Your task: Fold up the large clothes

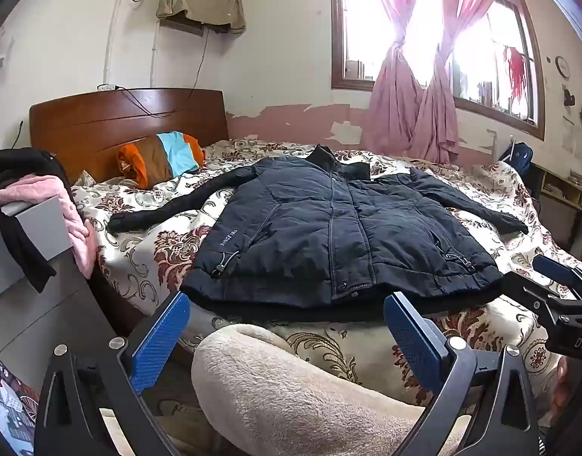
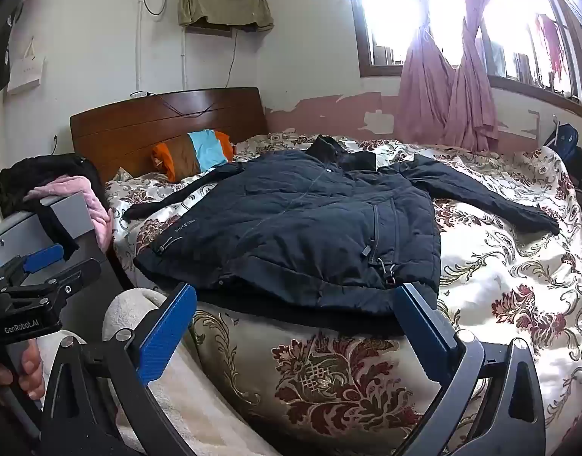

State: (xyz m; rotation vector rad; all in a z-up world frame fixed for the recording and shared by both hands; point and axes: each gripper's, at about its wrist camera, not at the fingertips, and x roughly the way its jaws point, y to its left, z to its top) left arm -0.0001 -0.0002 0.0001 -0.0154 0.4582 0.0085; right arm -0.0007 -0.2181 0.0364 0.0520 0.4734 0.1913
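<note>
A dark navy padded jacket (image 1: 329,228) lies front-up and flat on the floral bedspread (image 1: 146,250), collar toward the far wall and both sleeves spread out to the sides. It also shows in the right wrist view (image 2: 310,224). My left gripper (image 1: 287,300) is open and empty, just short of the jacket's hem at the bed's near edge. My right gripper (image 2: 296,288) is open and empty, also just in front of the hem. Each gripper shows at the edge of the other's view: the right gripper (image 1: 549,277) and the left gripper (image 2: 51,262).
A cream fleece blanket (image 1: 291,391) hangs over the bed's near corner below the grippers. A striped pillow (image 1: 161,159) lies by the wooden headboard (image 1: 123,121). A grey nightstand (image 1: 32,235) with pink and black clothes stands at the left. Pink curtains (image 1: 412,114) hang at the window.
</note>
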